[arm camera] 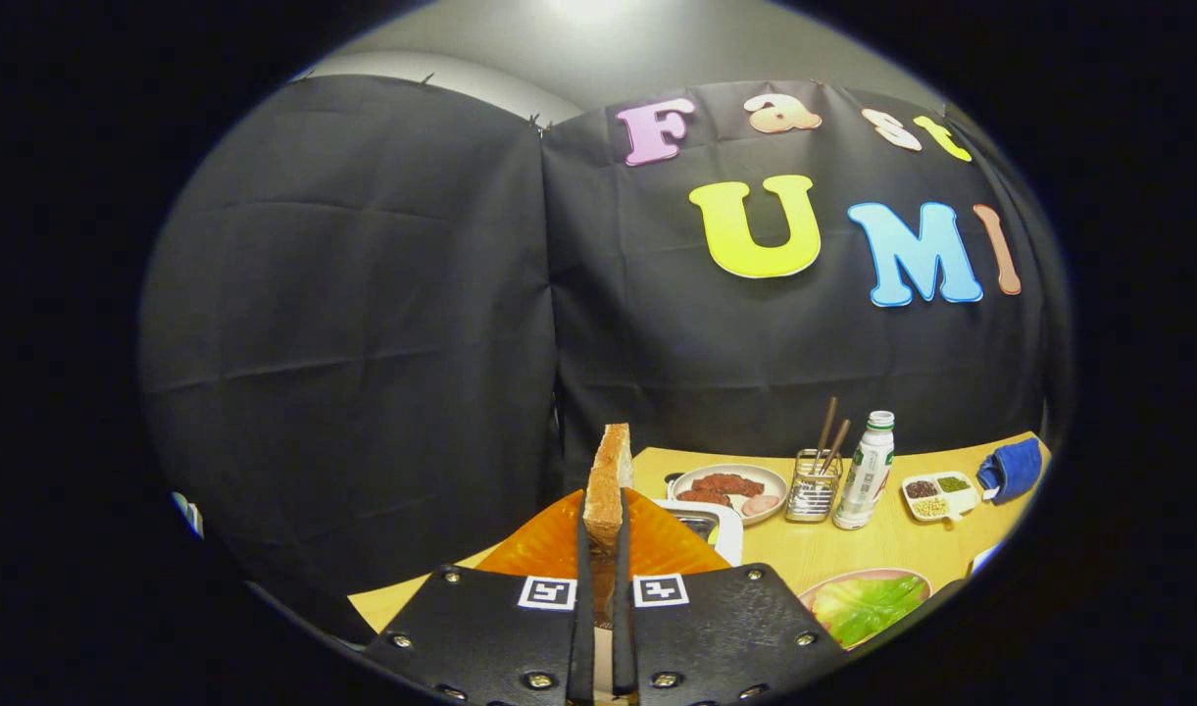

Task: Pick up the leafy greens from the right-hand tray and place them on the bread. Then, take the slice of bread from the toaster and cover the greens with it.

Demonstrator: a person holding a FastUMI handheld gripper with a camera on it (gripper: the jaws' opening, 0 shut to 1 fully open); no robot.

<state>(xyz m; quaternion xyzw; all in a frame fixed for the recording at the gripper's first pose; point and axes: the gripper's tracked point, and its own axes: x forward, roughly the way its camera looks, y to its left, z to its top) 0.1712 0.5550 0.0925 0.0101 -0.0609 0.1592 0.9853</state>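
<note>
The gripper has its 2 fingers nearly closed, 1 on each broad face of the slice of bread, which stands on edge between them and rises well above the tips, over an orange plate. Taking that orange plate as the landmark: the white toaster sits just beyond its right edge, and a plate of sliced meat lies farther back from there, with a wire holder of chopsticks, a white bottle, a small divided dish of beans and a blue cloth strung out to the right on the yellow table. The leafy greens lie on a round tray near the table's front edge, well to the plate's right. The bread looks light, dry and crumbly; I judge it will dent or tear under a hard pinch, so a gentle hold on the flat faces near the lower crust suits it. The greens should be limp and light, best taken by a bunched fold. The bottle's label carries green print, probably a brand, but too small to read; each finger bears 1 square coded marker, no words.
</note>
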